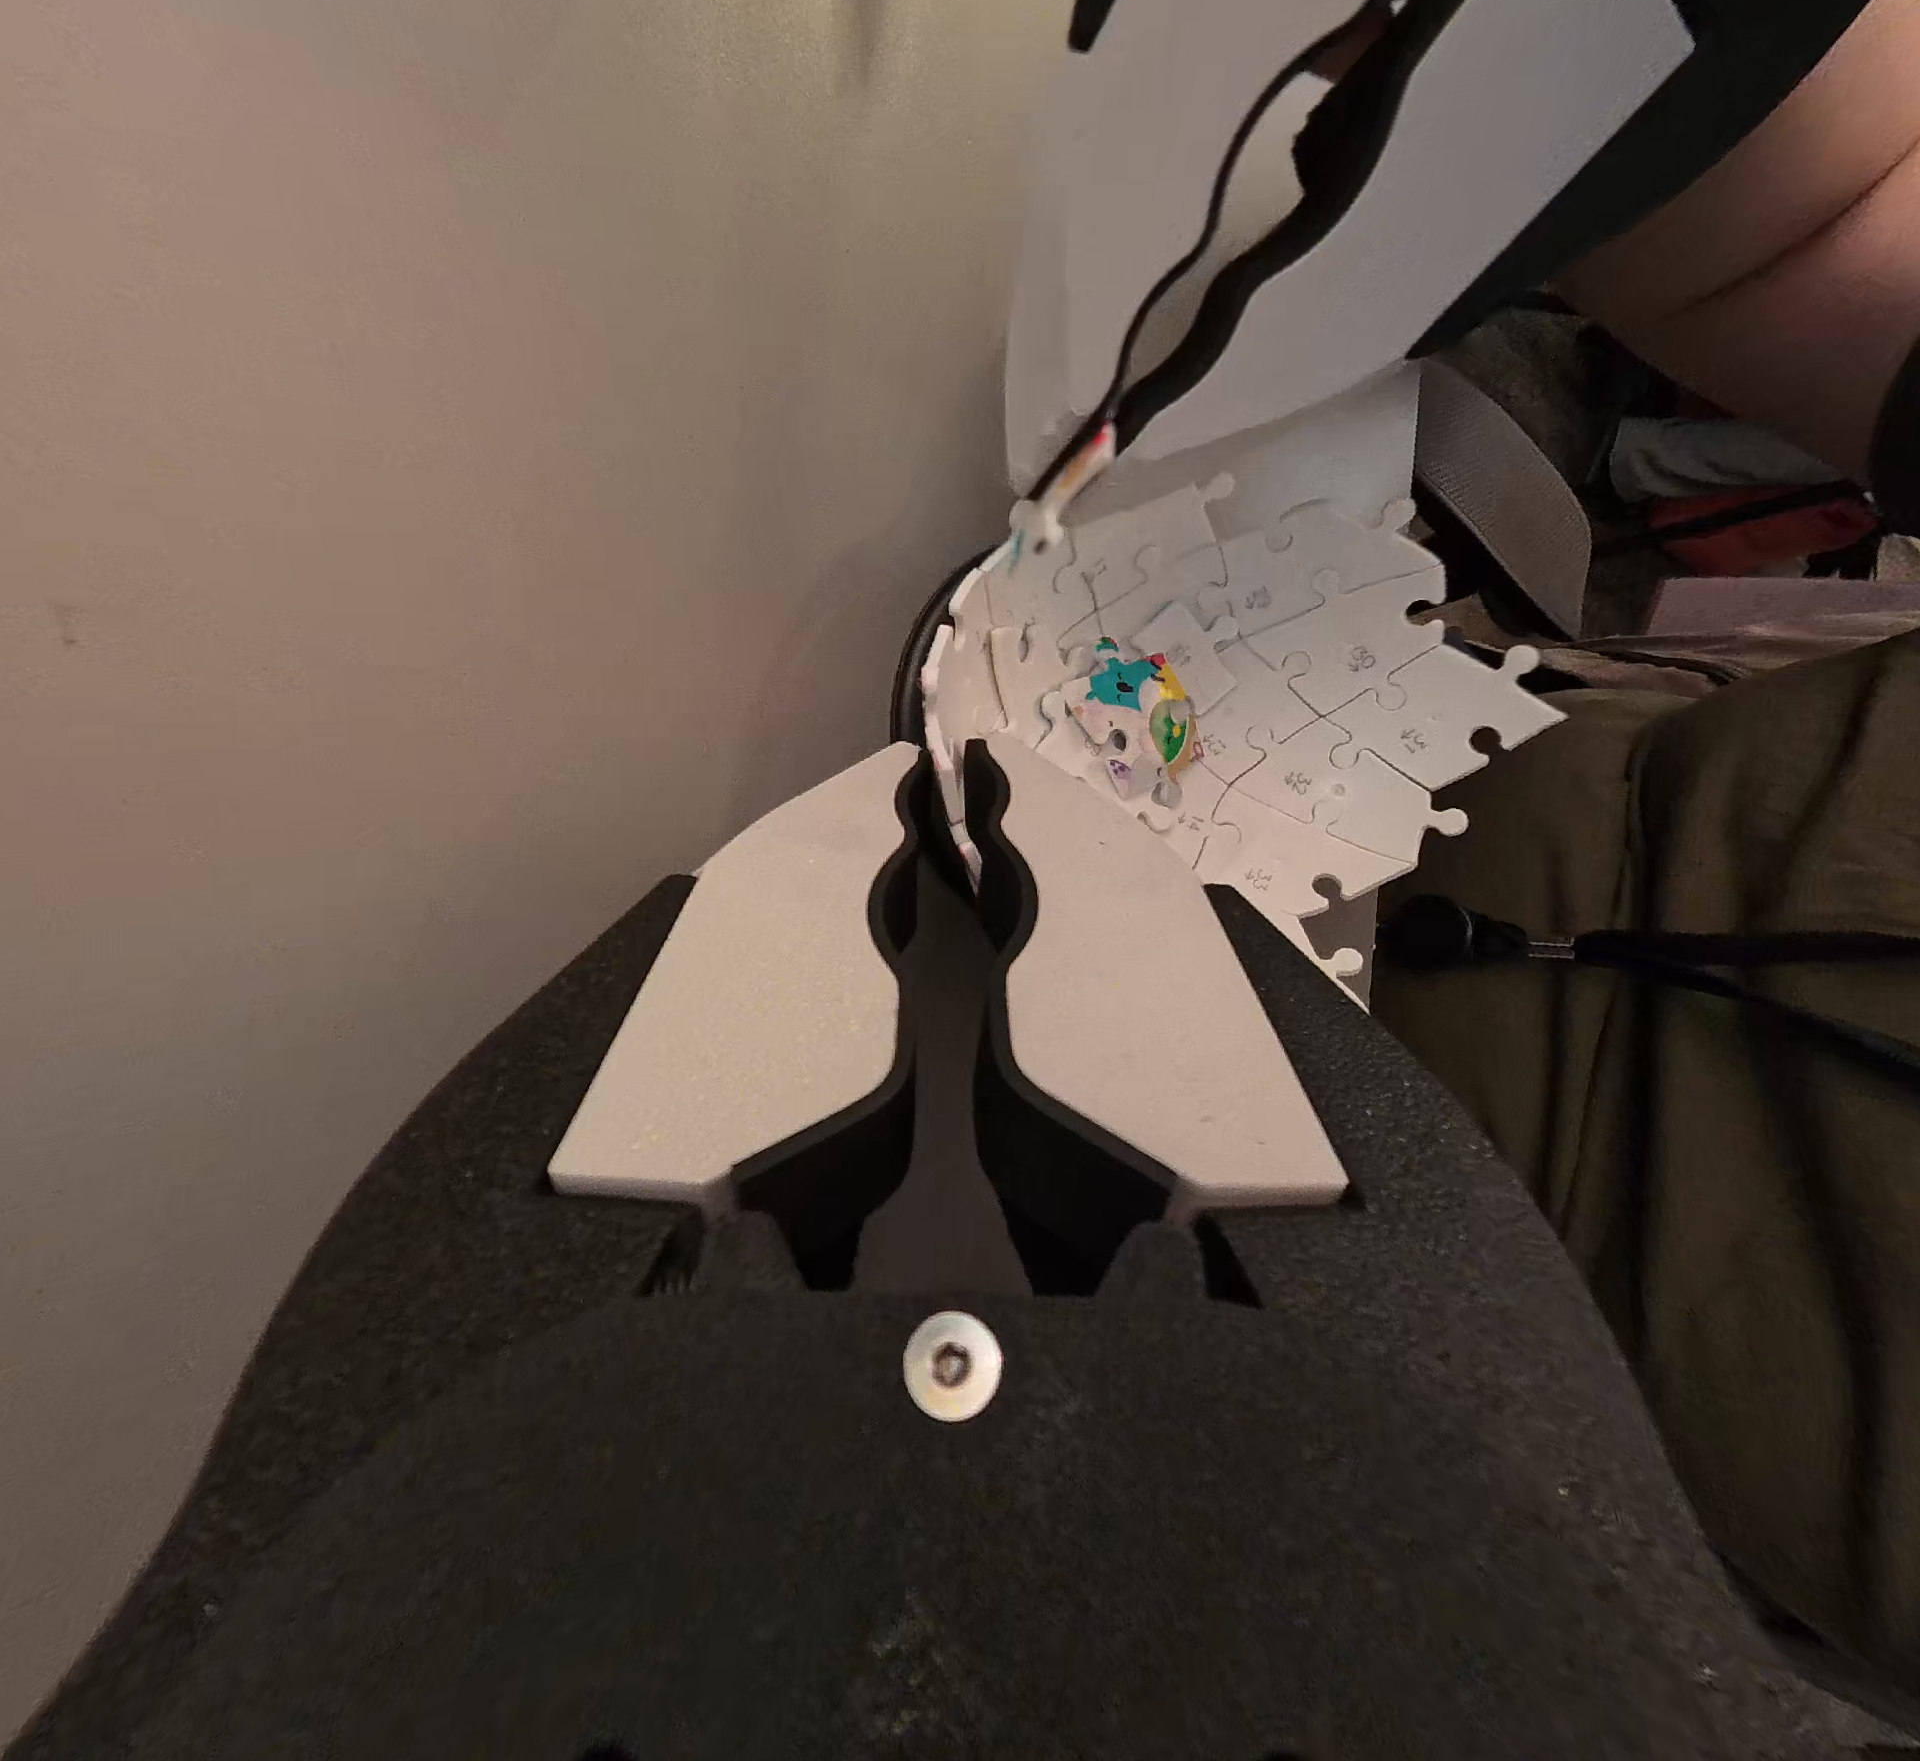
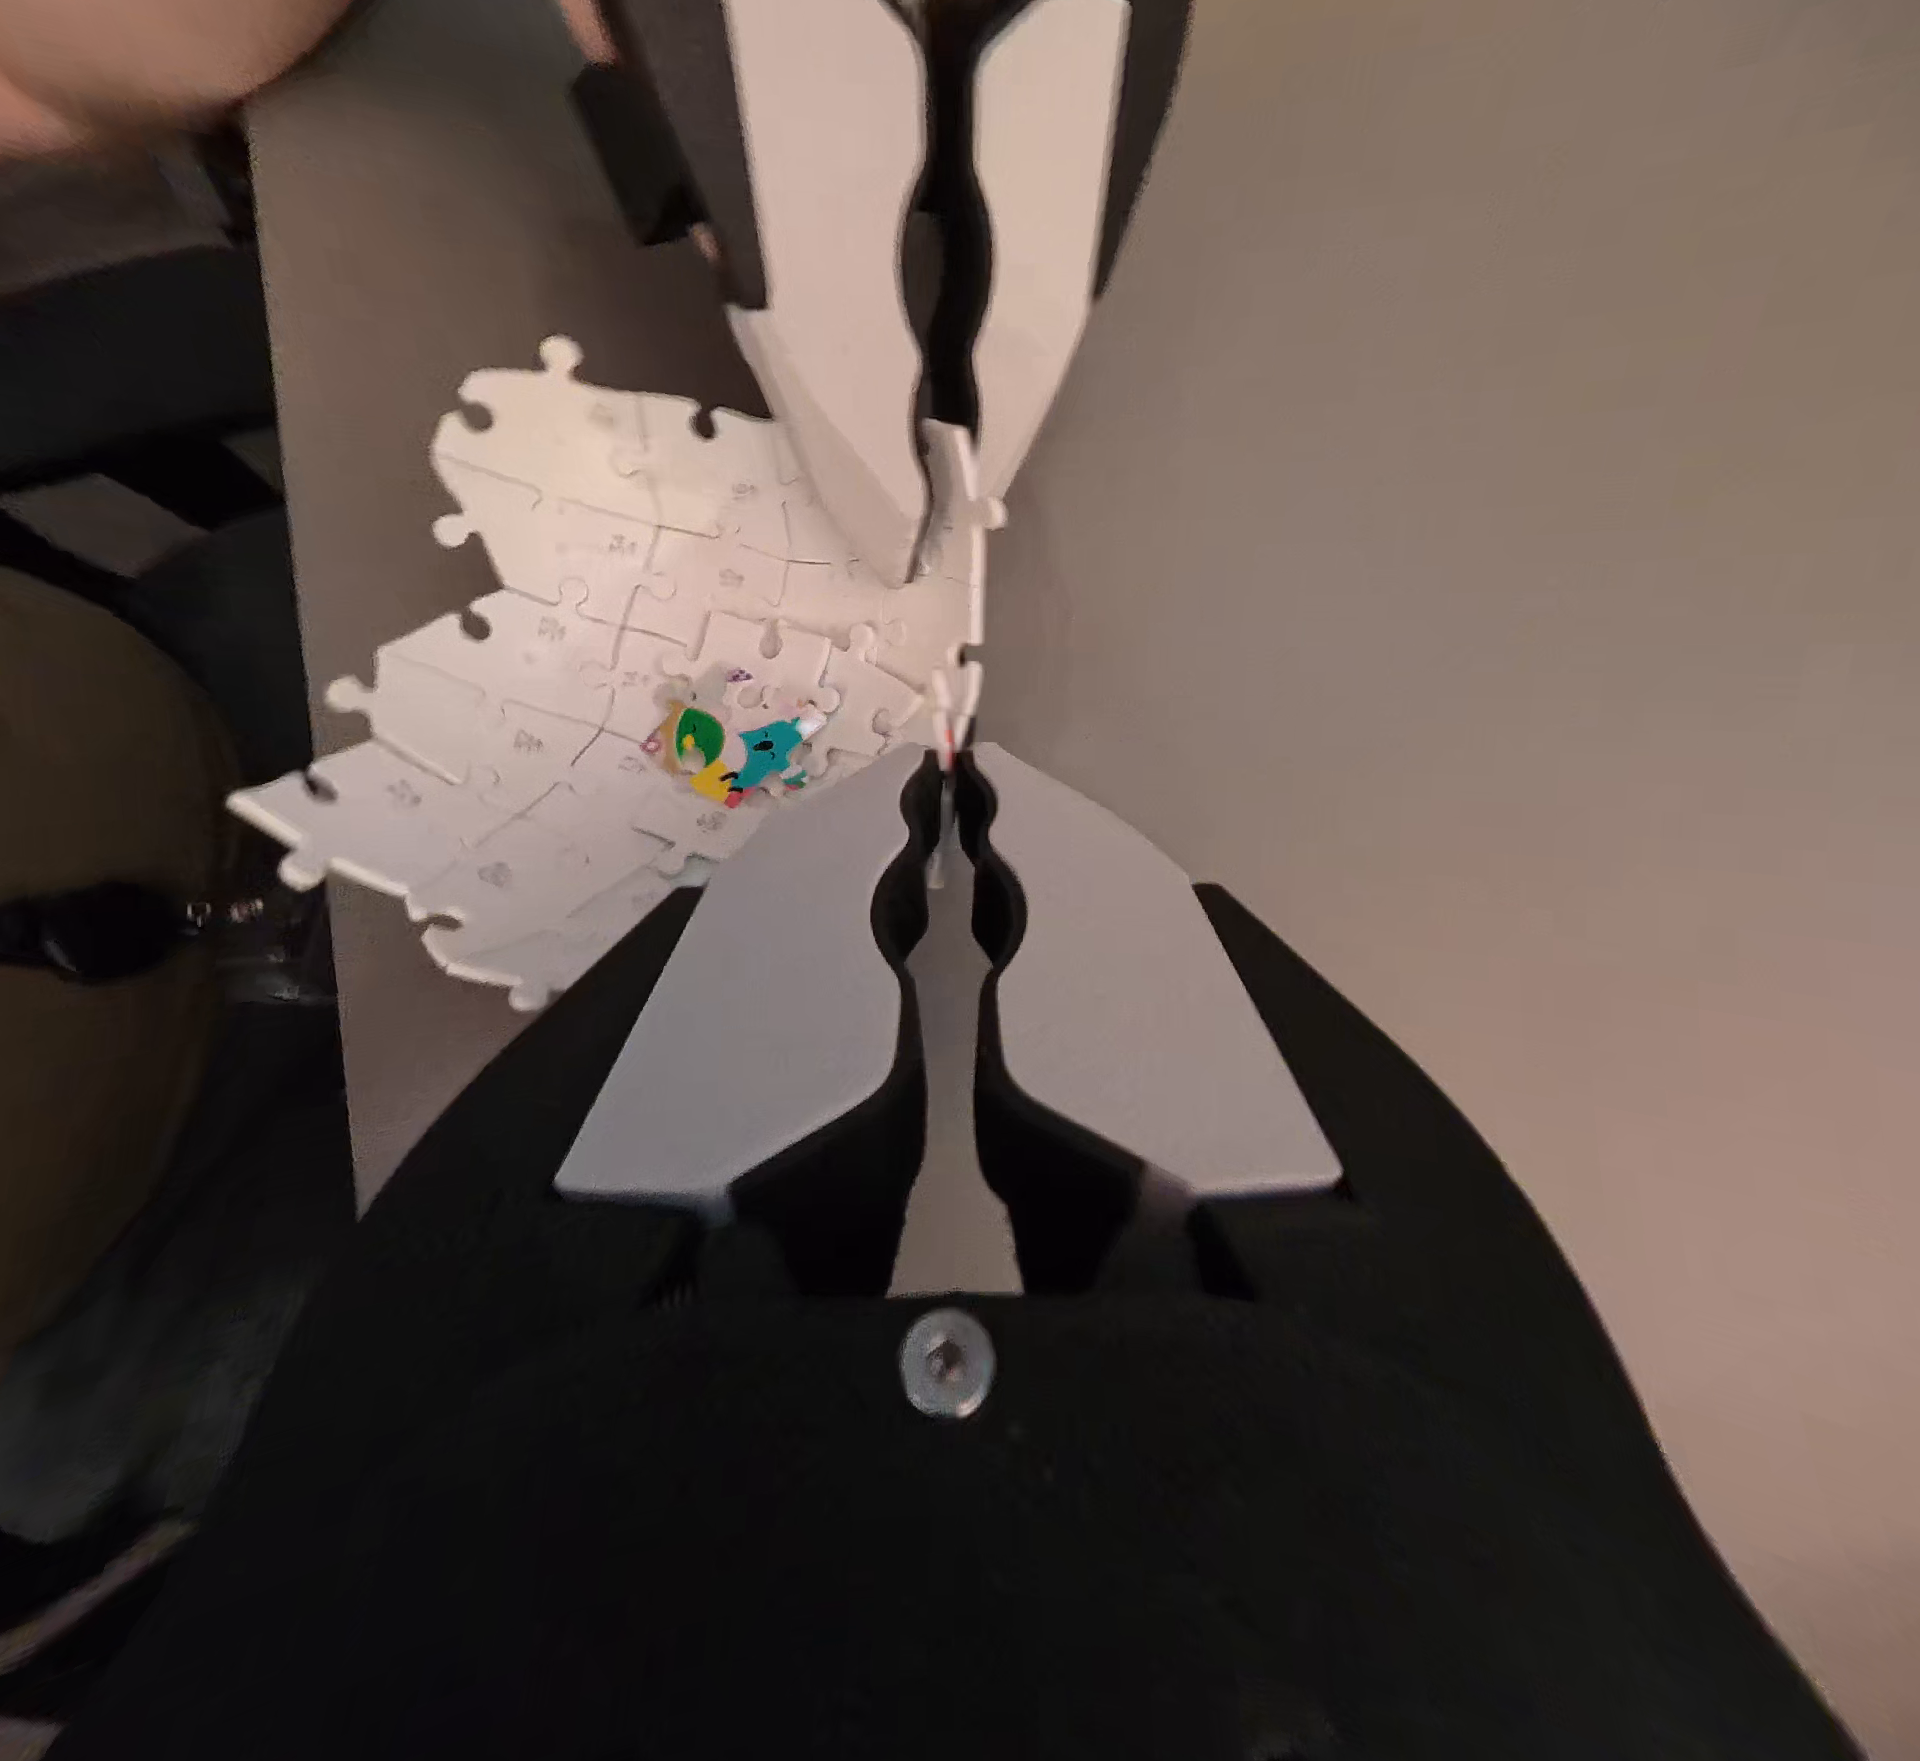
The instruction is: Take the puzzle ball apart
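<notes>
**Peeling the shell apart at its rim**

We hold what is left of the puzzle ball [image 1: 1299, 672] between us: an open, curved shell of interlocked white pieces, inner face toward the cameras, with a few loose coloured pieces [image 1: 1138, 714] lying in its hollow. It sits just beside a pale wall [image 1: 416, 464], with olive fabric [image 1: 1714, 880] on the other side.

Our left gripper [image 1: 943, 761] is closed on the shell's rim; the thin edge of a piece shows in the slit between its tips. Our right gripper [image 2: 943, 761] is likewise pinched on the rim, a sliver of card visible between its tips. In the right wrist view the left gripper comes down from above and bites the same edge a little farther along, so the two grips are near each other with only a joint or two between them.

That, we judge, is the right setup: short span, one seam to break. To do it well we keep one grip quiet as the anchor and roll the other outward, along the curve, so the tabs slide out of their sockets and do not bend. A straight pull risks creasing the card or popping several pieces at once. We also keep the hollow facing up, or the loose pieces inside may spill.
</notes>
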The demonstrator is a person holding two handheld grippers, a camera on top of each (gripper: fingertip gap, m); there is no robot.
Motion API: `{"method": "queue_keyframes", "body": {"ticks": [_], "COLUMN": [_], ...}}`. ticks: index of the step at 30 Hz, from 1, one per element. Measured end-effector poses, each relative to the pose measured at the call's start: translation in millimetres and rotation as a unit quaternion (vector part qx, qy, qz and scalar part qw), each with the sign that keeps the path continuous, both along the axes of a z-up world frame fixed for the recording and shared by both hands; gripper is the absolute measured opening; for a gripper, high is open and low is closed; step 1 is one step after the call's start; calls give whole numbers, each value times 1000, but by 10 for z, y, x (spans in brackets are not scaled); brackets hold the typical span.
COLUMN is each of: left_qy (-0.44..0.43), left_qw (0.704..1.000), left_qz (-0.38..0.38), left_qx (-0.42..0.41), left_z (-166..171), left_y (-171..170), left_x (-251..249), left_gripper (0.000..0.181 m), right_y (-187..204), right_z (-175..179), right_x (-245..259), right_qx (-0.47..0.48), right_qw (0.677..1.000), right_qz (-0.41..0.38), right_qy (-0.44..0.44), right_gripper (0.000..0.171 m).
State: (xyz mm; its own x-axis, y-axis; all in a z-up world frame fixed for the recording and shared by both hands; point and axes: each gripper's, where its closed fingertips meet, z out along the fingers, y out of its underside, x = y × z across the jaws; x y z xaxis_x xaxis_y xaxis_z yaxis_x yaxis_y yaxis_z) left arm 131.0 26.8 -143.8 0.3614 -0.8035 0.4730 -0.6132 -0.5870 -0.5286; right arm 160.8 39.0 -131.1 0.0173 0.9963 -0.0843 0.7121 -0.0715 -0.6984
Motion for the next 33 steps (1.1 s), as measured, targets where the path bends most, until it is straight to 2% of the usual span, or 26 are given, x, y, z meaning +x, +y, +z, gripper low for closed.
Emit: {"method": "queue_keyframes", "body": {"ticks": [5, 7, 9, 11, 13, 15, 16, 18, 20, 23, 26, 27, 29, 30, 32, 33], "left_qy": [-5, -6, -7, -9, -20, -38, -43, -46, -50, -49, -45, -44, -45, -50, -64, -70], "left_qw": [1000, 1000, 1000, 1000, 1000, 999, 999, 999, 999, 999, 999, 999, 999, 999, 997, 997], "left_qz": [-4, -6, -8, -9, -7, -2, 2, 7, 10, 11, 6, 7, 10, 12, 19, 20], "left_qx": [-3, -3, -4, -3, -4, -6, -4, 4, 4, 8, 5, 4, 5, 12, 30, 31], "left_z": [-10, -9, -6, -2, 29, 99, 132, 177, 216, 229, 217, 217, 238, 269, 352, 382], "left_y": [-2, -6, -13, -15, -12, -5, 8, 34, 38, 42, 31, 36, 54, 76, 120, 119], "left_x": [18, 18, 19, 22, 43, 59, 53, 24, 9, -3, -22, -33, -64, -78, -96, -100], "left_gripper": [6, 6, 6, 6, 16, 20, 21, 21, 21, 21, 21, 21, 21, 21, 21, 21], "right_y": [-54, -99, -55, 107, 402, 927, 1233, 1845, 2223, 2338, 2376, 2398, 2459, 2482, 2432, 2304], "right_z": [28, 157, 399, 828, 1375, 1818, 1917, 1794, 1368, 728, 320, 241, 280, 422, 882, 1113], "right_x": [5, 2, 39, 145, 430, 942, 1260, 1972, 2588, 2908, 3007, 3049, 3152, 3168, 3019, 2755], "right_qx": [21, 40, 61, 100, 162, 213, 216, 182, 106, -42, -95, -97, -57, -17, 90, 126], "right_qw": [997, 988, 982, 978, 967, 948, 937, 913, 887, 868, 852, 847, 834, 829, 824, 837], "right_qz": [71, 116, 115, 63, -15, -140, -207, -347, -449, -495, -514, -522, -547, -558, -559, -531], "right_qy": [36, 92, 139, 171, 196, 193, 178, 111, 33, 3, -15, -27, -42, -37, 1, 42], "right_gripper": [3, 3, 4, 4, 3, 3, 3, 3, 4, 4, 6, 19, 23, 23, 23, 23]}}
